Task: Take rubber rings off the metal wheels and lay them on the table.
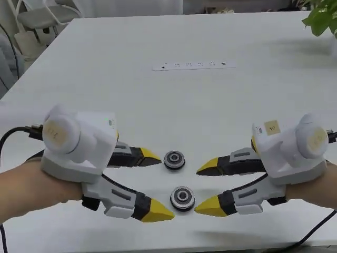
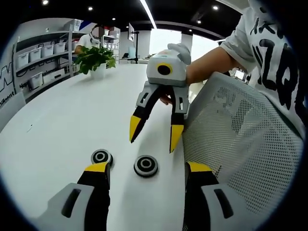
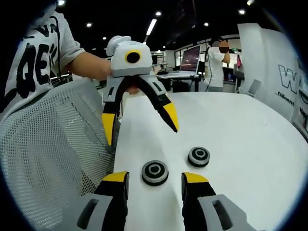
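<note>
Two small metal wheels with black rubber rings lie flat on the white table. The far wheel (image 1: 174,160) (image 2: 101,157) (image 3: 198,156) and the near wheel (image 1: 182,197) (image 2: 146,165) (image 3: 154,172) sit between the two grippers. My left gripper (image 1: 156,186) (image 2: 147,167) (image 3: 141,129) comes in from the left, open, its yellow tips flanking the wheels. Facing it from the right, my right gripper (image 1: 200,188) (image 3: 155,177) (image 2: 154,135) is also open, with the near wheel close to its tips. Neither holds anything.
A white power strip (image 1: 194,66) lies further back on the table (image 1: 158,95). A potted plant (image 1: 320,18) (image 2: 94,58) stands at the far right corner. A mesh chair back (image 2: 240,144) (image 3: 53,149) is by the near table edge. Chairs (image 1: 37,21) stand far left.
</note>
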